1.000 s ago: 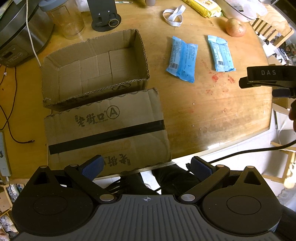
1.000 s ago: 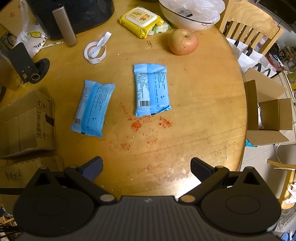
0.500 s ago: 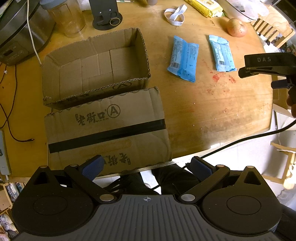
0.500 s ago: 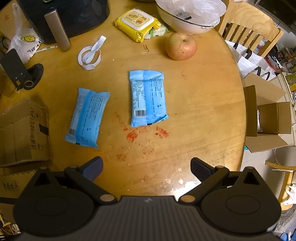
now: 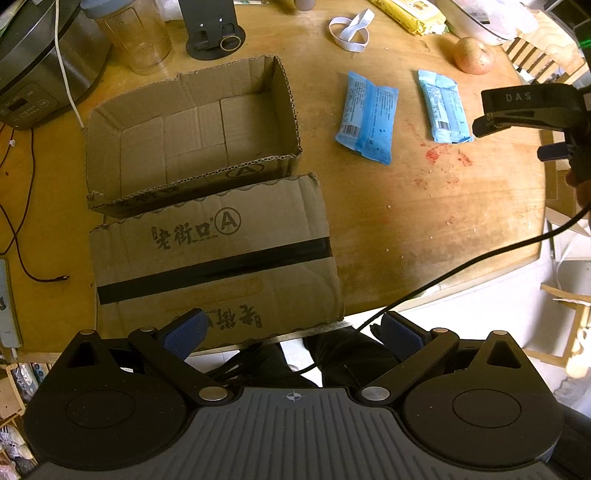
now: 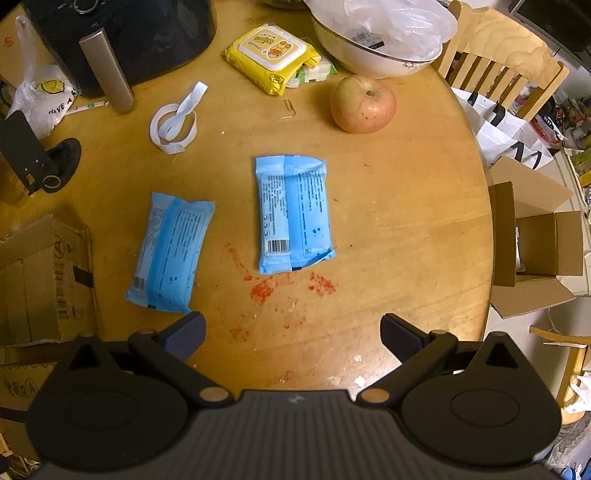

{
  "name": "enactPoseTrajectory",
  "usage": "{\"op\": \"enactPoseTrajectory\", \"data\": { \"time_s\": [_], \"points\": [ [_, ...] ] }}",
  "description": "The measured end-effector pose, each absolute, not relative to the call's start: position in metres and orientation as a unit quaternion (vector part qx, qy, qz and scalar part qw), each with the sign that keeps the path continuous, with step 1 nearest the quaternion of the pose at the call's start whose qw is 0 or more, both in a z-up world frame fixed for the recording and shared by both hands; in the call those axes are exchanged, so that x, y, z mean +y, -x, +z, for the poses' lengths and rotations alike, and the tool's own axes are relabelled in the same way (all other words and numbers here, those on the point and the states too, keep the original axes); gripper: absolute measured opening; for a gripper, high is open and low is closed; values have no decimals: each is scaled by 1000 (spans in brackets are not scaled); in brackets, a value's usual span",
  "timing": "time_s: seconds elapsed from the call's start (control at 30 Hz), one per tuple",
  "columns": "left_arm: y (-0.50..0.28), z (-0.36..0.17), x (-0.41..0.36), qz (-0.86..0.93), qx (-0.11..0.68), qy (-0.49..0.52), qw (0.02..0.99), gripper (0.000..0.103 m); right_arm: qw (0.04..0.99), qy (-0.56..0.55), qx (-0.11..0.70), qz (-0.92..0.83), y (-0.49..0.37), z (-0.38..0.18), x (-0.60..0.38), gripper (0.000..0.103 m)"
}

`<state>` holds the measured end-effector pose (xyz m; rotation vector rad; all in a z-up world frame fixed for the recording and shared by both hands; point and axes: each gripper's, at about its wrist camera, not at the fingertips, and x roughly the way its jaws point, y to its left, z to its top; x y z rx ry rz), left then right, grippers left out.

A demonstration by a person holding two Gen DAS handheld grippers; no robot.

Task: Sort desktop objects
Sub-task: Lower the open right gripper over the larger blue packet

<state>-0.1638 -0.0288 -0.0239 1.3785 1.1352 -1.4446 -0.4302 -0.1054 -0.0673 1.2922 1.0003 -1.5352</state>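
Two blue packets lie flat on the round wooden table: one packet straight ahead of my right gripper, the other packet to its left. In the left wrist view the same packets appear as the left one and the right one. My right gripper is open and empty, hovering above the table short of the packets. My left gripper is open and empty, above the near table edge. An open cardboard box sits empty ahead of it, its flap folded toward me.
An apple, a yellow wipes pack, a white bowl holding a plastic bag, a white strap loop and a black appliance stand at the back. Red stains mark the wood. A chair stands at the far right.
My right gripper has moved forward and lower toward the right blue packet, which now looks larger. The left gripper has shifted only slightly. Both stay open.
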Motion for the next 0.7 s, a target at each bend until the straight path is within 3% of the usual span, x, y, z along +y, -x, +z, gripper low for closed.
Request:
{"op": "enactPoseTrajectory", "data": {
  "time_s": [0.7],
  "points": [
    [163,-24,-28,-571,454,-545,414,103,426,-533,393,-616,444,-78,-134,103]
  ]
}}
